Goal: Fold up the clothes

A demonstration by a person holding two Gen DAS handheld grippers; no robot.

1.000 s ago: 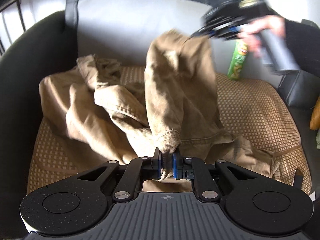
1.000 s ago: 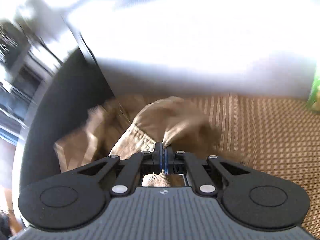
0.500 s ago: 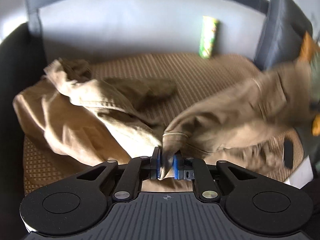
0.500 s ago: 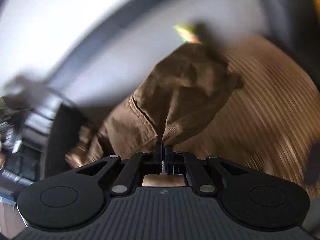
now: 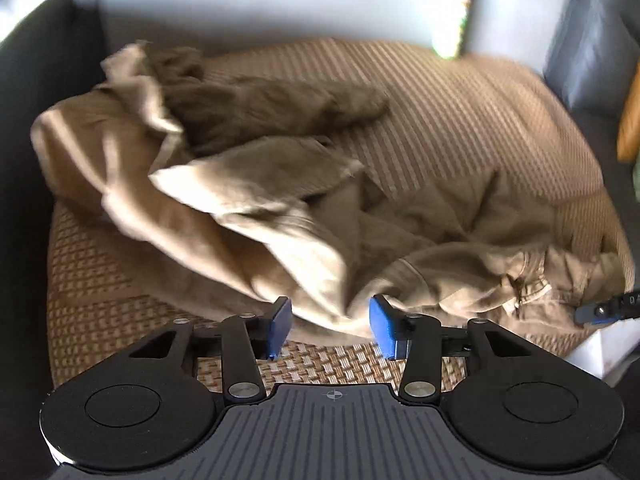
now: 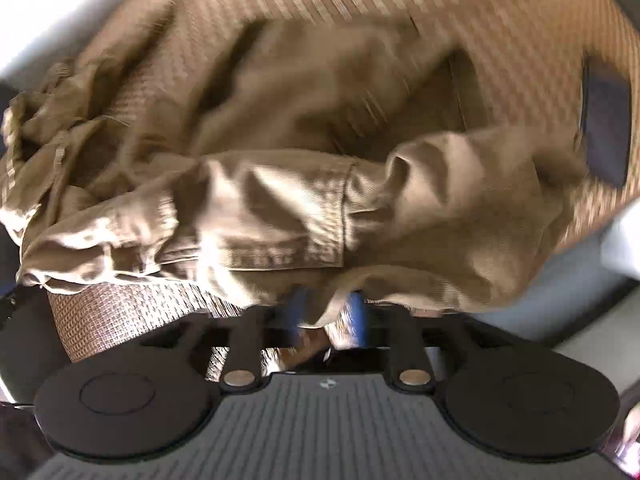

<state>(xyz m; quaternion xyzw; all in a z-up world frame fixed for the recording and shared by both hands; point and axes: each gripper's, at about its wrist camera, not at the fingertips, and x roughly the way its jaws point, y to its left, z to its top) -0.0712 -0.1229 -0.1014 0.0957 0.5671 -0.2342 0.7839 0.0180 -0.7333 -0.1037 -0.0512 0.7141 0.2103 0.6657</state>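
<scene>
Trousers (image 5: 304, 216), tan and crumpled, lie across a woven seat cushion (image 5: 460, 120) inside a dark armchair (image 5: 24, 120). From the left wrist view the heap spreads from 10 o'clock down to 4 o'clock, with 1 darker part stretched toward 12 o'clock. The left gripper (image 5: 330, 322) hovers at the cloth's near edge, its 2 blue fingers (image 5: 280, 322) spread wide with nothing between them. This view alone shows a green can (image 5: 454, 20) standing at 1 o'clock against the pale backrest (image 5: 280, 0), and the right gripper's tip at the 3 o'clock edge, touching the cloth.

The right wrist view shows what the other misses: a stitched seam and hem on the trousers (image 6: 304, 216) up close, and a dark patch (image 6: 606, 128) at 2 o'clock on the cushion. Here the right gripper (image 6: 328, 320) has cloth hanging between its blue fingers (image 6: 356, 316), which stand slightly apart; blur hides whether they grip it.
</scene>
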